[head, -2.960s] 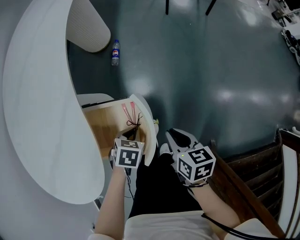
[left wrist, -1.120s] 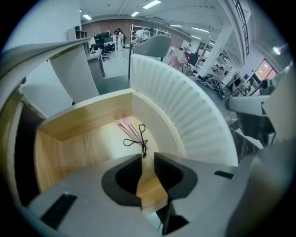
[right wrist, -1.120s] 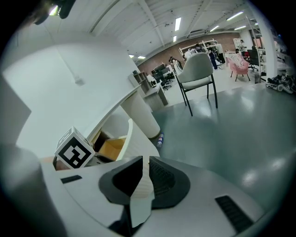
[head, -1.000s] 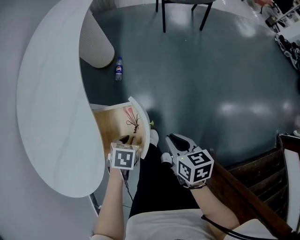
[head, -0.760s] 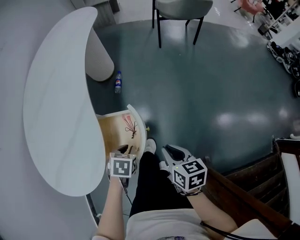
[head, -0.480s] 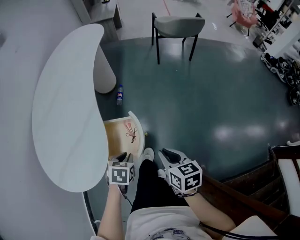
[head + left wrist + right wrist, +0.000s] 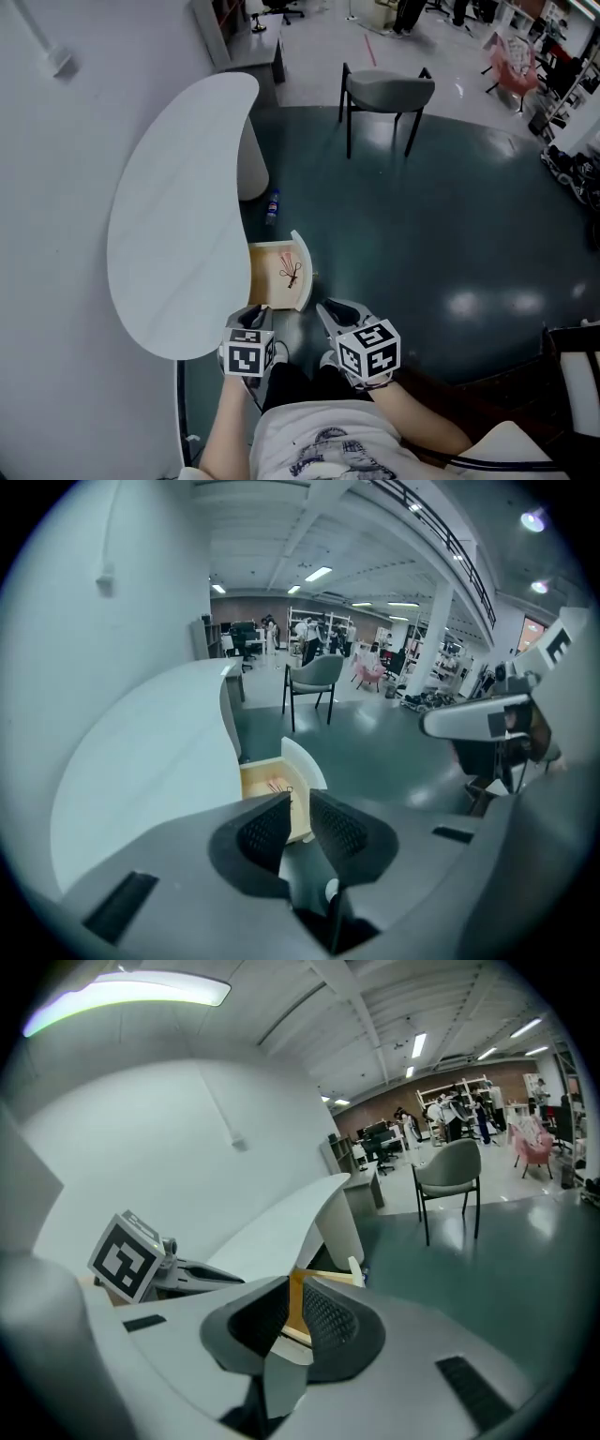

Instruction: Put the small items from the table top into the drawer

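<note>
Head view: L gripper and R gripper sit side by side near the person's body, by the table edge. The drawer stands open under that edge. I see a red item w/ dark strands lying inside. Bottle is on the floor by the table base, chair well beyond.

L gripper view: jaws have just been closing. A narrow gap is left, nothing btwn them, drawer ahead.

R gripper view: jaws slightly apart, empty. I see the drawer thru the gap.
</note>
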{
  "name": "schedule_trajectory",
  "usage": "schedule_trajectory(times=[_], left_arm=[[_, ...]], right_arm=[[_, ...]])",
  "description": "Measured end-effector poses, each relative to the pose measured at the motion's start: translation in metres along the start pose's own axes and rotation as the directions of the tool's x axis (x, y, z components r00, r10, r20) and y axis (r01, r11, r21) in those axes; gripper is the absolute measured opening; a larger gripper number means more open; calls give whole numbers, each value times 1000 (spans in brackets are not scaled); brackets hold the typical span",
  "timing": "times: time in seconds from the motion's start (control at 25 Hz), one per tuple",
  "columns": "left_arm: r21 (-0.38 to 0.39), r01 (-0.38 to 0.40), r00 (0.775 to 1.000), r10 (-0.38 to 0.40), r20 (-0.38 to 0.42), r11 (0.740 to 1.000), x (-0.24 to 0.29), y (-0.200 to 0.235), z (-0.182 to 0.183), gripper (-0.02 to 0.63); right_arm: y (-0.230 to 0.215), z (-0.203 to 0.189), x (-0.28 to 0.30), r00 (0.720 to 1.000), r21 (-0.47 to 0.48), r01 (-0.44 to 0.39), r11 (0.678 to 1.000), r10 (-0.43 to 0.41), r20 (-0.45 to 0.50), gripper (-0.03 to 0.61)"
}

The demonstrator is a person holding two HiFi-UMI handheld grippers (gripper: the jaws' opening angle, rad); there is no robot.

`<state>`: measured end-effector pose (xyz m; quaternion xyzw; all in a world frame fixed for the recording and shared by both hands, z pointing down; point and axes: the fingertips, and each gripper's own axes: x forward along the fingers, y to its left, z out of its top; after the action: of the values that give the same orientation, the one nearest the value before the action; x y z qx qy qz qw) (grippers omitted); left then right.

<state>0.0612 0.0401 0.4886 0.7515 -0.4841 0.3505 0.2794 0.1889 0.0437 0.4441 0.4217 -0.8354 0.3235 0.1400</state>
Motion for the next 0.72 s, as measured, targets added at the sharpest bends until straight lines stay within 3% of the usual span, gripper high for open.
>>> schedule_trajectory(times=[0.28, 0.72], left_arm=[[16, -42, 995, 40, 96, 999, -44, 11, 10, 53], [-30, -42, 971, 48, 233, 999, -126, 89, -28, 21]], right_arm=[[56, 19, 0, 998, -98, -42, 994, 45, 32, 52], [159, 17, 29, 994, -160, -54, 986, 68, 81, 27]])
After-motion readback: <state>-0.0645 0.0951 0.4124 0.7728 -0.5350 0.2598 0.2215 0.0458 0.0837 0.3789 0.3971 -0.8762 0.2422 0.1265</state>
